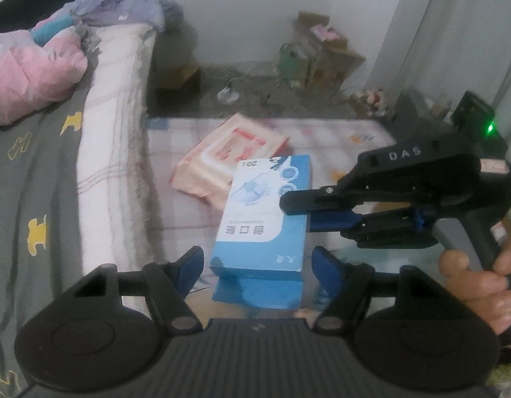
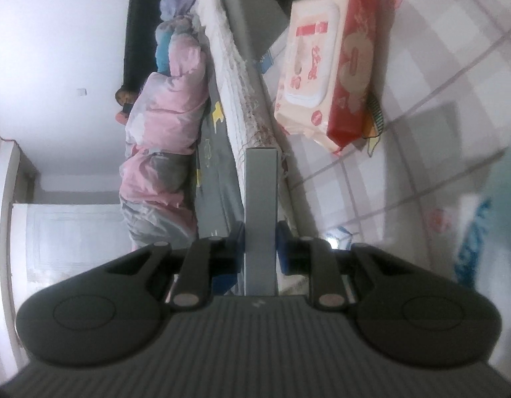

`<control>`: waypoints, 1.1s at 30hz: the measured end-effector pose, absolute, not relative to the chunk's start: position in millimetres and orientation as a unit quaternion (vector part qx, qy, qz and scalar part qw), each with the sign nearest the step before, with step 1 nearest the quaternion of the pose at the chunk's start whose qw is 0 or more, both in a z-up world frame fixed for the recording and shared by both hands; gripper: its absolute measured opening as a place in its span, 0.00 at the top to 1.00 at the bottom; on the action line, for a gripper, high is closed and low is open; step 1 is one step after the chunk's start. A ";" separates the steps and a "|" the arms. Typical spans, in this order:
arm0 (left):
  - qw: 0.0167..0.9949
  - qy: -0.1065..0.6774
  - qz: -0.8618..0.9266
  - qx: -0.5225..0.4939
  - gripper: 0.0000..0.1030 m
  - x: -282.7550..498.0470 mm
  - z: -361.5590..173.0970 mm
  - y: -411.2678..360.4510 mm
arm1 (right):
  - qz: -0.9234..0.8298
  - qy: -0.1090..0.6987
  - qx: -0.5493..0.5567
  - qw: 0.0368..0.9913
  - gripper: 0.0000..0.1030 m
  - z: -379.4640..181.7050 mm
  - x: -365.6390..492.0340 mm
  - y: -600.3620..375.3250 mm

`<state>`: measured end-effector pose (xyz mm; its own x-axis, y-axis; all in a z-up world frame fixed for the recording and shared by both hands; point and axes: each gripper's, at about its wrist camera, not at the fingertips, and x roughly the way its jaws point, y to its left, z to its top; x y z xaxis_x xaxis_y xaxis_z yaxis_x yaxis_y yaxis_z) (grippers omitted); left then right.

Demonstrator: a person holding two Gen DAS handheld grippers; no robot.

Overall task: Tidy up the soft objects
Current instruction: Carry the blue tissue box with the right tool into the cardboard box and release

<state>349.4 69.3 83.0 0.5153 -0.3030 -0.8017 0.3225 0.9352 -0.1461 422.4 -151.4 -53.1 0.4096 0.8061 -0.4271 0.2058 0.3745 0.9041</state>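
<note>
Two blue-padded fingers of the left gripper [image 1: 257, 265] spread wide in the left wrist view, holding nothing, on either side of the near end of a blue box [image 1: 263, 222]. Box resting on a pale checked cloth [image 1: 321, 139], far end overlapping a pink wipes pack [image 1: 228, 162]. Print on the box lid upside down and only partly legible. Right gripper [image 1: 296, 214] reaching in from the right, turned on its side, clamped across the box's right edge; lower finger half hidden behind the upper one. Hand [image 1: 487, 278] on its handle cut off by the frame. At left, bed [image 1: 39, 199] with grey patterned sheet and a pink quilt [image 1: 30, 76], both cropped. Far floor clutter blurred: cardboard boxes [image 1: 325, 49], cables, small items too soft to name.

Right wrist view rolled sideways. Right gripper [image 2: 260, 248] narrowed hard onto a thin grey-looking slab [image 2: 260, 199] seen edge-on, pads touching both faces; presumably the box, its print hidden from this angle. Wipes pack [image 2: 328, 66] well ahead on the checked cloth [image 2: 421, 116], its white flip lid facing the camera. Pink quilt [image 2: 165, 126] bunched on the bed [image 2: 215, 199] beside the wall. Teal-blue blur [image 2: 480, 232] at the right margin, cropped and impossible to identify.
</note>
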 end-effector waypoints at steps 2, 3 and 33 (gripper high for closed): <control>0.873 0.449 -0.192 -0.003 0.25 339.3 94.0 60.1 | 0.233 0.481 0.507 0.676 0.82 -39.4 411.0 -167.4; 0.874 0.444 -0.199 -0.007 0.24 332.9 99.9 53.3 | 0.237 0.473 0.506 0.682 0.82 -32.2 404.0 -178.6; 0.878 0.451 -0.153 -0.052 0.03 182.2 45.2 4.4 | 0.080 0.518 0.190 0.830 0.74 -80.0 383.9 -455.5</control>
